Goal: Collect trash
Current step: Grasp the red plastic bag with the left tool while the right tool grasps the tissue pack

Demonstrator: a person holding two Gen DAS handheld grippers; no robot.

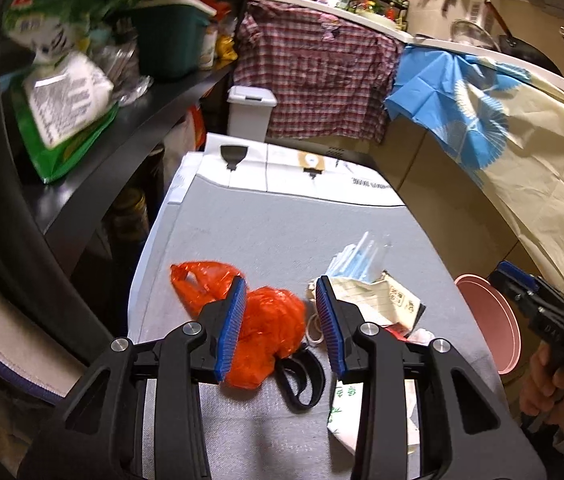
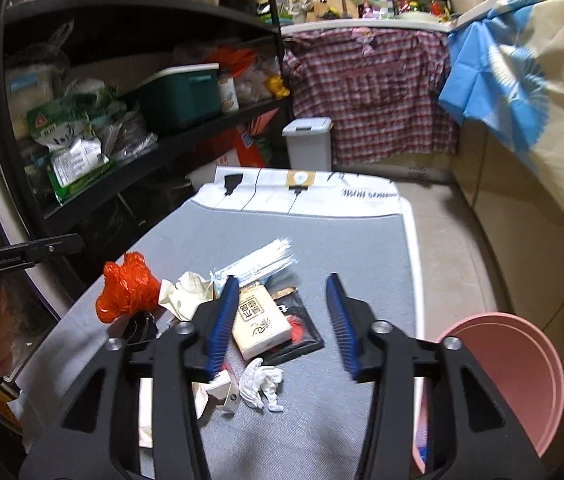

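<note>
Trash lies on a grey mat (image 1: 265, 232) (image 2: 322, 240). An orange plastic bag (image 1: 269, 332) (image 2: 127, 292) lies at the left. My left gripper (image 1: 282, 328) is open just above the bag, which shows between its jaws. Beside it are blue face masks (image 1: 358, 260) (image 2: 257, 260), crumpled cream paper (image 1: 366, 296) (image 2: 185, 292), a tissue pack (image 2: 261, 328), a black wrapper (image 2: 302, 332) and a white crumpled tissue (image 2: 261, 384). My right gripper (image 2: 282, 324) is open above the tissue pack and wrapper.
A pink bin (image 1: 490, 324) (image 2: 510, 380) stands at the mat's right edge. Black shelves (image 1: 93, 152) (image 2: 141, 152) full of bags and boxes run along the left. A white lidded bin (image 1: 251, 108) (image 2: 308, 140) stands beyond the mat. Cloth-draped counters are at the back and right.
</note>
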